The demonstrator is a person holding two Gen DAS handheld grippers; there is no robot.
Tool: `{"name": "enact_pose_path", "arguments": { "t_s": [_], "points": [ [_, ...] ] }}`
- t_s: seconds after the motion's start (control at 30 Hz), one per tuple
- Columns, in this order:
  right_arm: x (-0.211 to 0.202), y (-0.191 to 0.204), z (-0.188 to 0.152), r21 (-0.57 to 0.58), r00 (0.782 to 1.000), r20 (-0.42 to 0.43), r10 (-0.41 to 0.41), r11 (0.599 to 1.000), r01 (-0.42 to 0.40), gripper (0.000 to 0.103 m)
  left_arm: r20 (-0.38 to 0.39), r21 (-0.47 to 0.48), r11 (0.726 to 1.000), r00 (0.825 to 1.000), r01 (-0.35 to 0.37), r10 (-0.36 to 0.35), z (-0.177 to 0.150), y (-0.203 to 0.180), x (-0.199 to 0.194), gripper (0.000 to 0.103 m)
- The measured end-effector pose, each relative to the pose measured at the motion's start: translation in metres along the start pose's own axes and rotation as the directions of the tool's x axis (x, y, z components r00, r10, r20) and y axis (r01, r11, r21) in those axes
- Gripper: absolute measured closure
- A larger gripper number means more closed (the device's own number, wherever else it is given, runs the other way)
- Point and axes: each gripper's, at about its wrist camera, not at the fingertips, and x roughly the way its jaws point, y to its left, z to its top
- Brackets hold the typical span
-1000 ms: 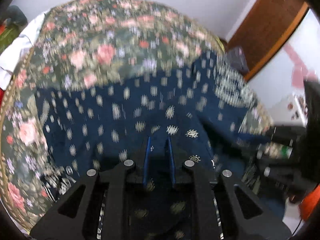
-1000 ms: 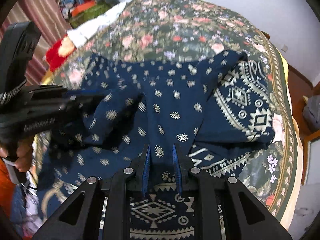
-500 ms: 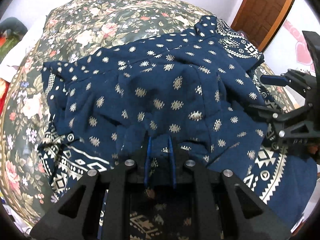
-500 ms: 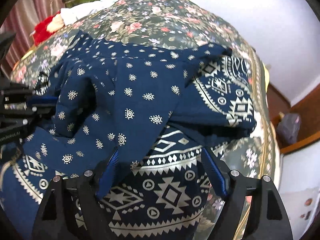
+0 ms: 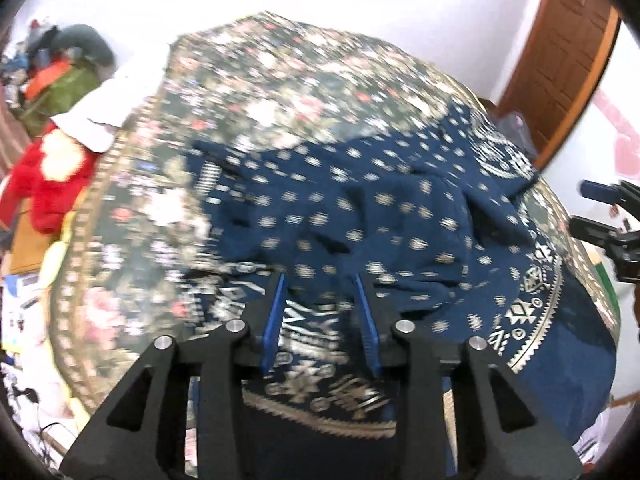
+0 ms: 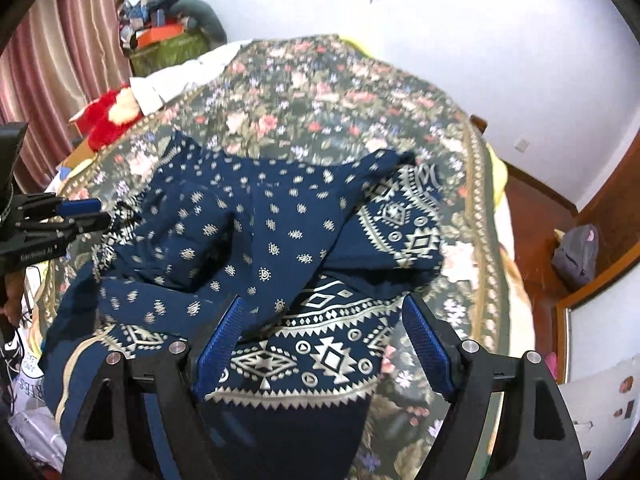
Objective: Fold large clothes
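A large navy garment (image 6: 272, 240) with small cream motifs and a geometric cream border lies crumpled on the floral bedspread (image 6: 340, 92); it also shows in the left wrist view (image 5: 380, 220). My left gripper (image 5: 322, 284) is open and empty, raised above the garment's near edge. My right gripper (image 6: 324, 308) is wide open and empty above the bordered hem. Each gripper shows at the edge of the other's view, the left gripper (image 6: 80, 212) and the right gripper (image 5: 600, 208).
A red plush toy (image 6: 108, 116) and white cloth (image 6: 180, 76) lie at the bed's far left. A cluttered pile (image 6: 168, 32) stands by the pink curtain. A wooden door (image 5: 560, 60) and a grey backpack (image 6: 576, 252) are on the right.
Both grippers let go of the garment and opened. Both pulled back and up from it; the garment dropped onto the bed in a crumpled heap.
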Motion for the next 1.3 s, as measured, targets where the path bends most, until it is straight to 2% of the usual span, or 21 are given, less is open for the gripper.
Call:
{"name": "enact_pose_path", "arguments": {
  "t_s": [0.03,0.1,0.17,0.23,0.33,0.53,0.6,0.83,0.93,1.03,1.07,1.13,1.2,1.23,1.3],
  "points": [
    [-0.008,-0.001,-0.002,0.002,1.000,0.012,-0.004,1.000,0.004,0.024,0.015,-0.010,1.000,1.000,-0.010,0.010,-0.002,0.007,-0.007,0.058],
    [-0.017,-0.003,-0.006,0.007,1.000,0.029,-0.010,1.000,0.010,0.023,0.035,-0.029,0.999,0.999,-0.025,0.026,-0.006,0.017,-0.016,0.043],
    [-0.023,-0.008,-0.011,0.013,0.999,0.048,-0.014,1.000,0.014,0.021,0.051,-0.051,0.998,0.998,-0.046,0.049,-0.011,0.029,-0.020,0.039],
    [-0.023,-0.018,-0.015,0.031,0.999,0.050,-0.013,0.999,0.012,0.017,0.041,-0.075,0.995,0.997,-0.063,0.066,-0.015,0.043,-0.017,0.039],
    [-0.010,-0.038,-0.015,0.094,1.000,0.011,-0.018,0.995,0.017,0.016,-0.001,-0.163,0.985,0.998,-0.063,0.064,-0.016,0.069,-0.004,0.038],
    [0.039,-0.088,0.001,0.256,0.998,-0.063,0.021,0.967,-0.004,0.016,-0.072,-0.373,0.928,0.997,-0.007,-0.022,-0.006,0.119,0.043,0.038],
    [0.057,-0.101,0.008,0.304,0.995,-0.084,0.050,0.952,-0.022,0.016,-0.096,-0.408,0.913,0.994,0.001,-0.044,0.001,0.127,0.061,0.038],
    [0.131,-0.136,0.034,0.437,0.977,-0.148,0.157,0.896,-0.078,0.016,-0.151,-0.419,0.907,0.982,0.042,-0.115,0.038,0.138,0.128,0.038],
    [0.160,-0.144,0.042,0.471,0.962,-0.162,0.218,0.874,-0.119,0.016,-0.142,-0.399,0.914,0.980,0.074,-0.142,0.051,0.140,0.148,0.038],
    [0.171,-0.138,0.055,0.420,0.964,-0.126,0.232,0.893,-0.160,0.016,-0.137,-0.363,0.927,0.979,0.089,-0.148,0.062,0.137,0.164,0.038],
    [0.175,-0.133,0.060,0.392,0.960,-0.118,0.254,0.900,-0.190,0.018,-0.138,-0.343,0.935,0.980,0.087,-0.142,0.064,0.136,0.167,0.038],
    [0.186,-0.121,0.066,0.356,0.955,-0.122,0.272,0.910,-0.213,0.032,-0.136,-0.290,0.955,0.984,0.068,-0.112,0.067,0.129,0.173,0.039],
    [0.193,-0.111,0.068,0.334,0.965,-0.134,0.226,0.927,-0.171,0.046,-0.126,-0.246,0.969,0.990,0.031,-0.064,0.070,0.121,0.177,0.043],
    [0.194,-0.105,0.070,0.320,0.976,-0.131,0.174,0.939,-0.124,0.053,-0.123,-0.232,0.973,0.991,0.015,-0.045,0.070,0.116,0.178,0.046],
    [0.194,-0.098,0.074,0.311,0.984,-0.137,0.117,0.948,-0.070,0.076,-0.130,-0.223,0.974,0.990,0.033,-0.063,0.071,0.108,0.179,0.081]
  ]
}}
